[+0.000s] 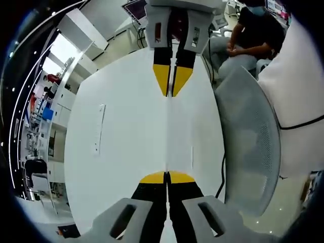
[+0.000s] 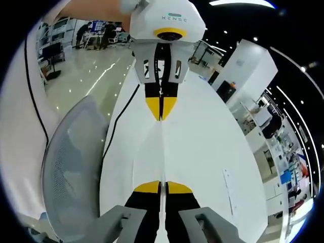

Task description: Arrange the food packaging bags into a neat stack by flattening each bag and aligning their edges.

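Observation:
A thin white packaging bag (image 1: 167,132) is seen edge-on, stretched as a narrow line between the two grippers above the white table (image 1: 116,152). My left gripper (image 1: 167,176) is shut on its near end. Opposite, my right gripper (image 1: 171,94) points back at me and pinches the far end with its yellow tips together. In the right gripper view the same bag (image 2: 162,152) runs from my right gripper (image 2: 163,186) up to the left gripper (image 2: 162,118), both shut on it. The bag's flat faces are hidden.
A grey mesh chair (image 1: 253,152) (image 2: 71,167) stands close beside the table's long edge. A black cable (image 1: 221,177) hangs there. A person (image 1: 253,35) sits beyond the table end. A small white strip (image 1: 98,129) (image 2: 230,195) lies on the table (image 2: 202,152).

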The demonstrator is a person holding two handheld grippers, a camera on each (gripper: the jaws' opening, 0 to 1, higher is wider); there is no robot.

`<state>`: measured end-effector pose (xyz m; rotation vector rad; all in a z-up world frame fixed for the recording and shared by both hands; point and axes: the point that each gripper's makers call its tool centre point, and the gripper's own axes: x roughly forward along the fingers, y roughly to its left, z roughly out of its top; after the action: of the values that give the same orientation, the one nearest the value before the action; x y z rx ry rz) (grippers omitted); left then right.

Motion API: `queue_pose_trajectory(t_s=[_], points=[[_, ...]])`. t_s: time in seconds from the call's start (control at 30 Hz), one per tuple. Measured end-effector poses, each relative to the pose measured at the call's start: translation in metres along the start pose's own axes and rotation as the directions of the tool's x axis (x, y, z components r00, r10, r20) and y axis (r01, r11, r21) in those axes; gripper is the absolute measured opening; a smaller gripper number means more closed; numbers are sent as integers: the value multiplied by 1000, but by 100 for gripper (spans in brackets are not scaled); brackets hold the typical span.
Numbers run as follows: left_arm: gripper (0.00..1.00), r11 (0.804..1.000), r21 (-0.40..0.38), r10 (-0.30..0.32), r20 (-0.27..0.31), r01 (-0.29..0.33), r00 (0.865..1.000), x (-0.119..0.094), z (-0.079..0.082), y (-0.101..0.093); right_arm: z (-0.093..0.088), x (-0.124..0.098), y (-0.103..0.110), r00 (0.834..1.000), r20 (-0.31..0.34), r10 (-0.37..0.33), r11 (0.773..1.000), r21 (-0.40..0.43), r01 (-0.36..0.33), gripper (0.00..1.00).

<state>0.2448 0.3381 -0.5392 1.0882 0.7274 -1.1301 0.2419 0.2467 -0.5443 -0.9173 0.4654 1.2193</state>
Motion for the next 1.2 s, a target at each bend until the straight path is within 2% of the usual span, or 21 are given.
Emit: queue_pose_trajectory(t_s=[1.2], points=[[0,1000,-10,4,-1,-4,1000,1,-4,0,-11,-7,1,1000,-14,-9,1000,11,9,0]])
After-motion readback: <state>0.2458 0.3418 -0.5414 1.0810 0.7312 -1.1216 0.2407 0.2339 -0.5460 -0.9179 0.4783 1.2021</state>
